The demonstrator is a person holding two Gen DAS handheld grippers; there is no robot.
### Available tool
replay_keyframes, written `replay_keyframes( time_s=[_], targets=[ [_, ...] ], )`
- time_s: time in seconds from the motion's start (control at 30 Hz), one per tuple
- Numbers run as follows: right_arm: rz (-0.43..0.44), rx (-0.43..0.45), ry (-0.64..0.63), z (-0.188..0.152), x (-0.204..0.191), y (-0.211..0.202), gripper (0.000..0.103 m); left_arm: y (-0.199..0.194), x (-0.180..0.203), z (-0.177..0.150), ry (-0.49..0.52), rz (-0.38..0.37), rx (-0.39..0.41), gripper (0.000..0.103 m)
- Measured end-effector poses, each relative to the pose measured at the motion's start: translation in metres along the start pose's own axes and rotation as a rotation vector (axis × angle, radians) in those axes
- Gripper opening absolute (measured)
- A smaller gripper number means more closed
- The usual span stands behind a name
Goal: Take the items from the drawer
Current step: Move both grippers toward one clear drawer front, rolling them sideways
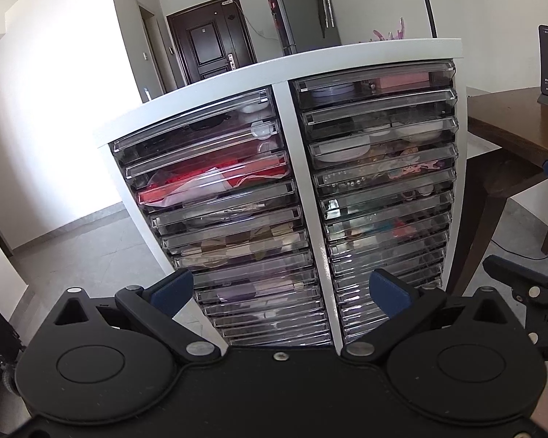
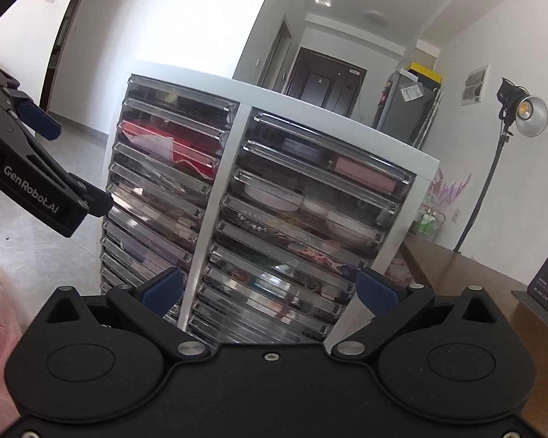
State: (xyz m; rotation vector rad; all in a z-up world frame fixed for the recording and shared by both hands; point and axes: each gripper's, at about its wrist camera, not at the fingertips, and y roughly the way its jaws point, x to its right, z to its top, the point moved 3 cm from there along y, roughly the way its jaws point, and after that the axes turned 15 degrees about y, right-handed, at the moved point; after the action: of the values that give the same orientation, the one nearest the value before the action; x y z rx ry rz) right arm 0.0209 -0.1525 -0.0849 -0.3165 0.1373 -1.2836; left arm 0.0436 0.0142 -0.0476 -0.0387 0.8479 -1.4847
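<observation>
Drawer unit: a white cabinet (image 1: 285, 146) with two columns of shallow clear drawers fills the centre of both wrist views; a brown table (image 1: 507, 124) stands at its right edge.
Drawers: all appear pushed in; none is pulled out yet. Their long axis runs left to right across each frame.
Contents: red material shows in a drawer high in the left column (image 1: 215, 179); a pink box sits in the top drawer of the right column (image 2: 365, 173). Other contents are too cluttered to identify.
Left tongs (image 1: 281, 288): spread wide, holding nothing, touching nothing; aimed at the lower drawers, straddling the centre divider.
Right tongs (image 2: 270, 288): likewise spread wide and empty, facing the lower part of the right column.
Bearing: the drawers lie straight ahead of both tongs and apart from them.
Nearer hand: cannot tell.
Assessment: the task is at the approach stage; a drawer front must first be gripped and drawn out.
</observation>
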Motion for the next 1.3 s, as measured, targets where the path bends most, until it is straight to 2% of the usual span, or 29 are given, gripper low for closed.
replay_keyframes(
  time_s=[0.33,1.3],
  targets=[
    [-0.008,-0.001,-0.058,-0.008,-0.006,0.009,0.103,0.013,0.009,0.003,0.021,-0.026,0.042,0.103],
    [-0.017,-0.014,-0.082,-0.012,-0.008,0.012,0.103,0.022,0.013,0.001,0.057,-0.032,0.050,0.103]
  ],
)
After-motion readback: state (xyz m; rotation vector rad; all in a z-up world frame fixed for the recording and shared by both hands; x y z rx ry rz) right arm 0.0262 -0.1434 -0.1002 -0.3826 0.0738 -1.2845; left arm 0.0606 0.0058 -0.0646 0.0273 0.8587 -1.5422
